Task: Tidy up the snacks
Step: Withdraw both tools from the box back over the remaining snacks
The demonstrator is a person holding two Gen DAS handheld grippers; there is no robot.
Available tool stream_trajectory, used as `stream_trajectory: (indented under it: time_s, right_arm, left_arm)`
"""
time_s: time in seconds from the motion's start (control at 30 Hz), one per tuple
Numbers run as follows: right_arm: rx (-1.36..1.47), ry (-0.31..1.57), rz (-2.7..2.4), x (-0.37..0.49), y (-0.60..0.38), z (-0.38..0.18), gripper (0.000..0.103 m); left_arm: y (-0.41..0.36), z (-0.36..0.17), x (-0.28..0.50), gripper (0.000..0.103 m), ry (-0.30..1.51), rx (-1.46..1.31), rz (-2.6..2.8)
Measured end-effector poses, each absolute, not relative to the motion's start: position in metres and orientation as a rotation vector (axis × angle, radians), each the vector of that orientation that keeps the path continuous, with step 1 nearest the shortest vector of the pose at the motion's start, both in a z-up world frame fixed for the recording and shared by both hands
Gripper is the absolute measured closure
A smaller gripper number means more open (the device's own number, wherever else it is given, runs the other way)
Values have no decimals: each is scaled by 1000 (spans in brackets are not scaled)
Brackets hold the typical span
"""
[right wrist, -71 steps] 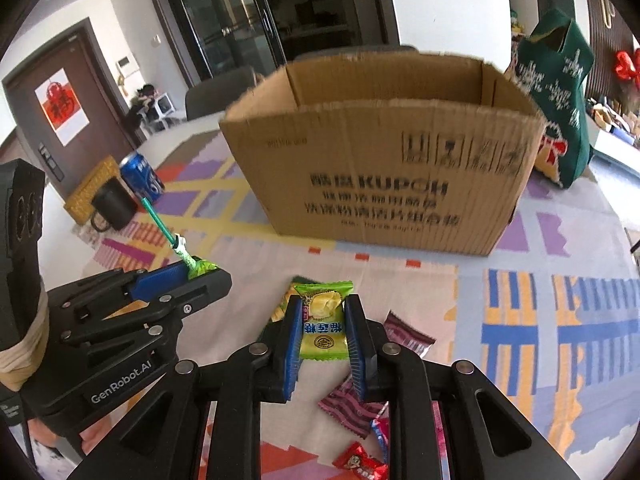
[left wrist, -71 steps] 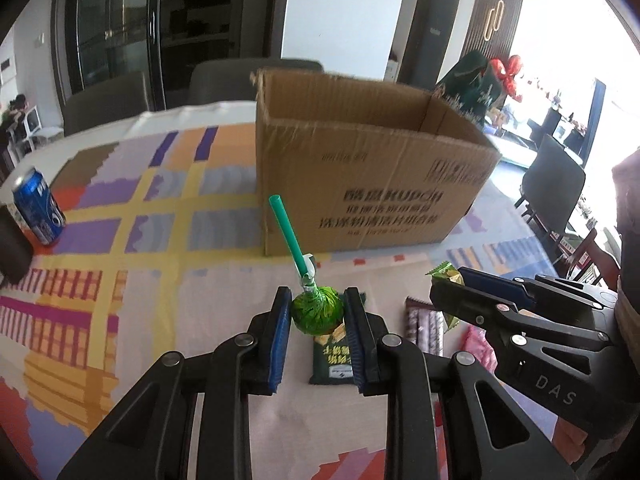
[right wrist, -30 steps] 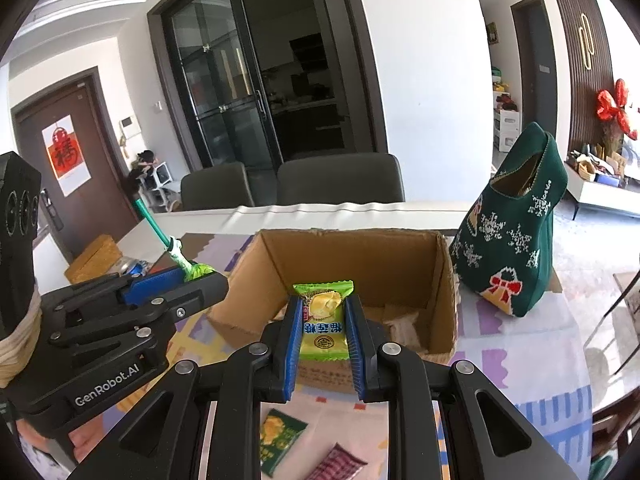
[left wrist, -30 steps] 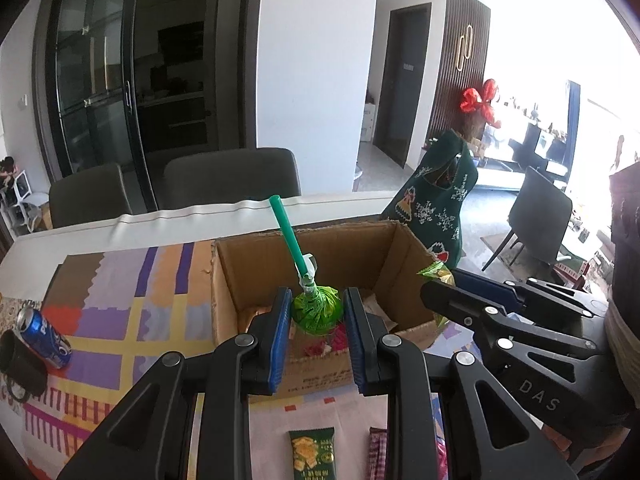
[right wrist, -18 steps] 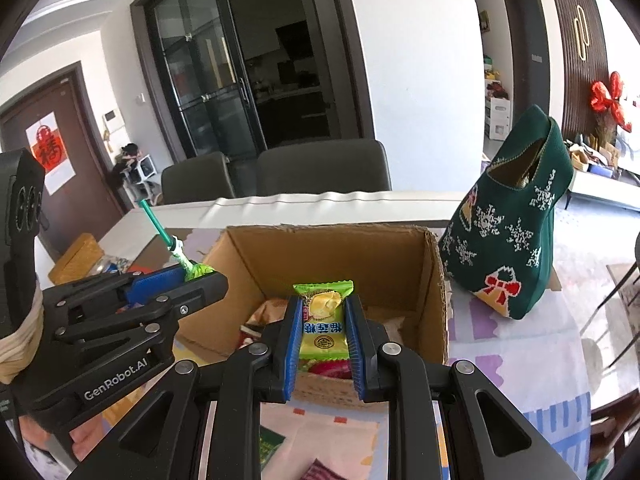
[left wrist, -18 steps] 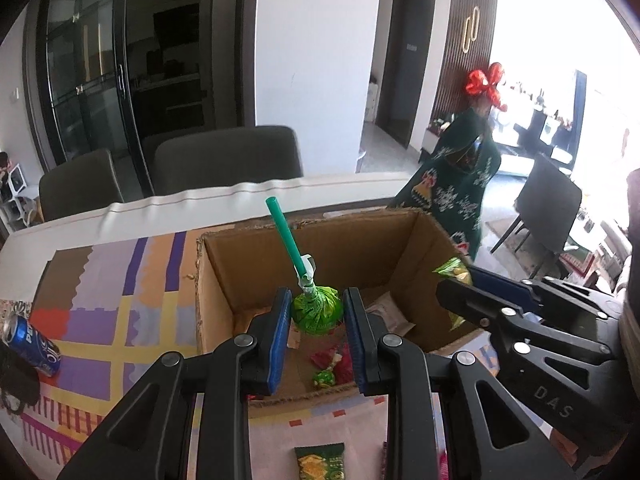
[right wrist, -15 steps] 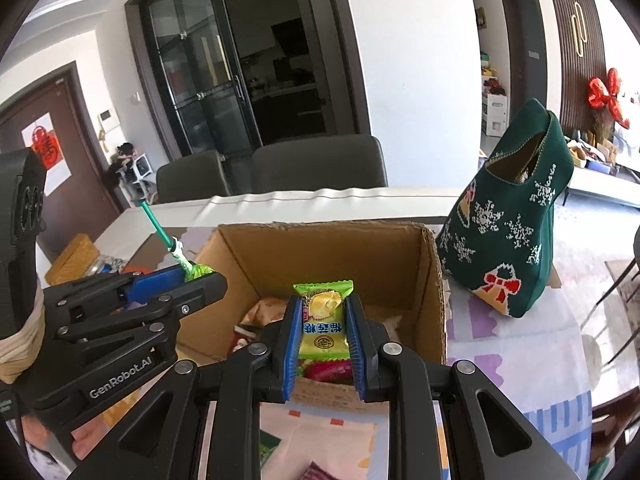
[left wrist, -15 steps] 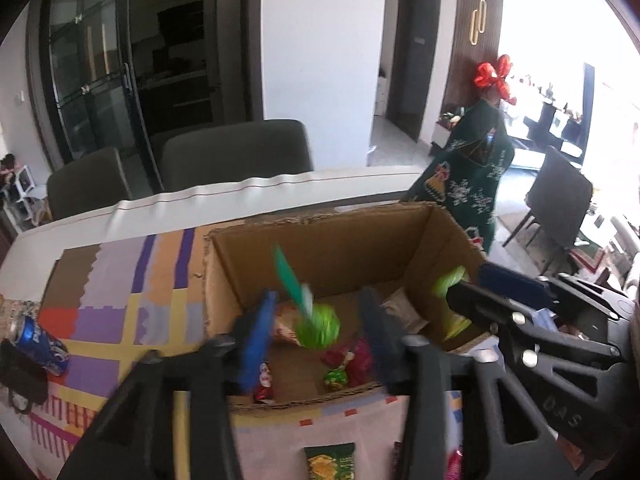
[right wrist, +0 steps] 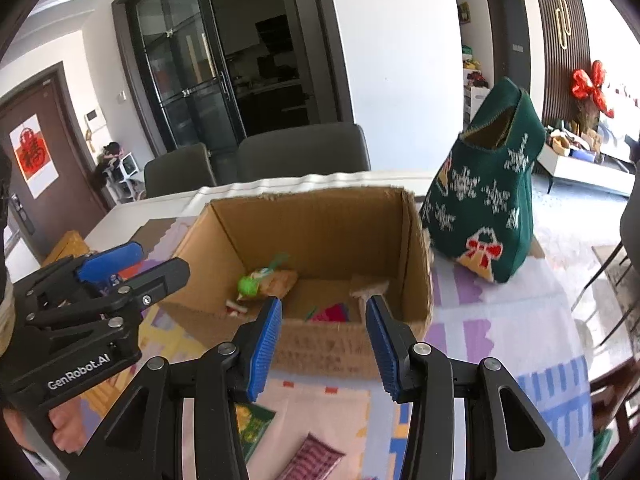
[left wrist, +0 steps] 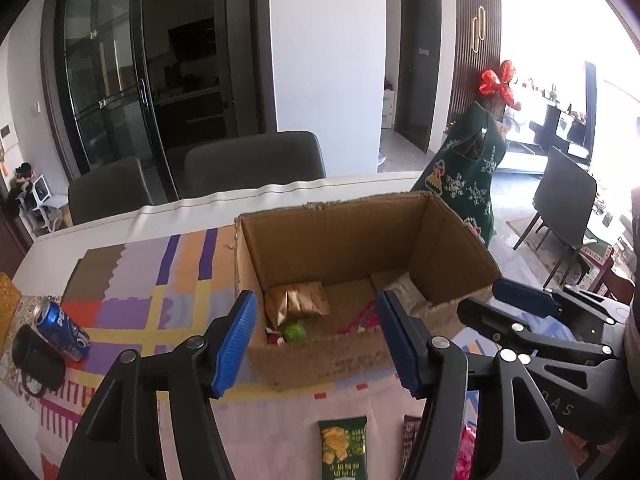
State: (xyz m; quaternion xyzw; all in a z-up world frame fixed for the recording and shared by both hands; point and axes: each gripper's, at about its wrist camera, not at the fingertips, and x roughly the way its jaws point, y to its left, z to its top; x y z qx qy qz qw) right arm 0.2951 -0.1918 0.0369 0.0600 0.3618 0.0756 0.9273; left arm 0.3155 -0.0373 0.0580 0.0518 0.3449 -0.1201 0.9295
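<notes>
An open cardboard box point(left wrist: 448, 240) stands on the patterned tablecloth; it also shows in the right wrist view point(right wrist: 416, 248). Both grippers hover above its near edge. My left gripper point(left wrist: 316, 332) is open and empty. The green lollipop point(left wrist: 294, 333) lies inside the box beside a gold packet point(left wrist: 298, 302); it also shows in the right wrist view point(right wrist: 250, 282). My right gripper point(right wrist: 323, 334) is open and empty. Red wrappers point(right wrist: 334, 314) lie on the box floor. The yellow candy packet is not clearly visible.
A green snack packet point(left wrist: 344, 450) and a dark striped packet point(left wrist: 410, 440) lie on the cloth in front of the box. A blue soda can point(left wrist: 60, 330) and black mug point(left wrist: 34, 362) sit at left. A green Christmas stocking point(right wrist: 492, 196) stands right of the box.
Both grippers rose from the table to above the box, then opened. The lollipop and the yellow candy packet dropped out of the jaws into the box.
</notes>
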Motion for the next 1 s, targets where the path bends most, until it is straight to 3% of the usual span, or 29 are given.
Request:
stream_trajectory:
  time_s: [1.0]
  right_arm:
    - [164, 984, 131, 239, -173, -50, 58]
  left_arm:
    - [-25, -35, 254, 41, 880, 132, -258]
